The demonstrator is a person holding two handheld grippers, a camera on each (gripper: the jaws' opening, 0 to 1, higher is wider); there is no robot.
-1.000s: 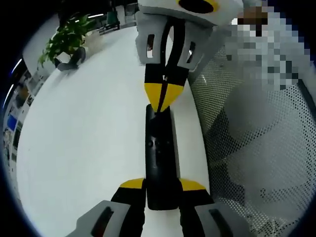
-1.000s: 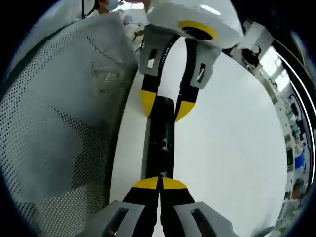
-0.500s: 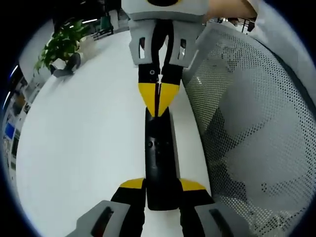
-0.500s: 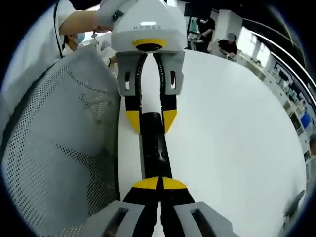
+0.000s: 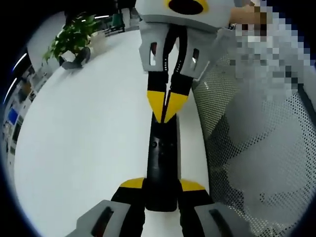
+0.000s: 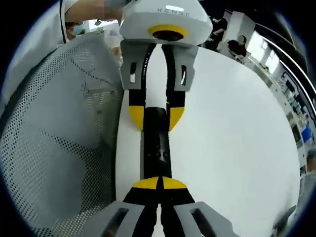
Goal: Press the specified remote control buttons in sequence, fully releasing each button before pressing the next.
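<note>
In the left gripper view the left gripper (image 5: 162, 185) pinches the near end of a black remote (image 5: 162, 165), one yellow-tipped jaw on each long side. The remote lies lengthwise on a white table (image 5: 84, 143), running straight away from the jaws, close to the table edge, with a mesh chair (image 5: 256, 163) beyond that edge. The right gripper (image 5: 167, 109) comes in from the far side, its yellow tips pressed together into a point that meets the far end of the remote; whether it touches a button cannot be told. A potted plant (image 5: 71, 42) stands at the far corner of the table.

In the right gripper view the right gripper (image 6: 160, 183) has its tips closed together over the near end of the remote (image 6: 157, 148). At the remote's far end the left gripper (image 6: 156, 116) clamps its sides. The chair (image 6: 64, 148) lies beside the table (image 6: 232, 148)
</note>
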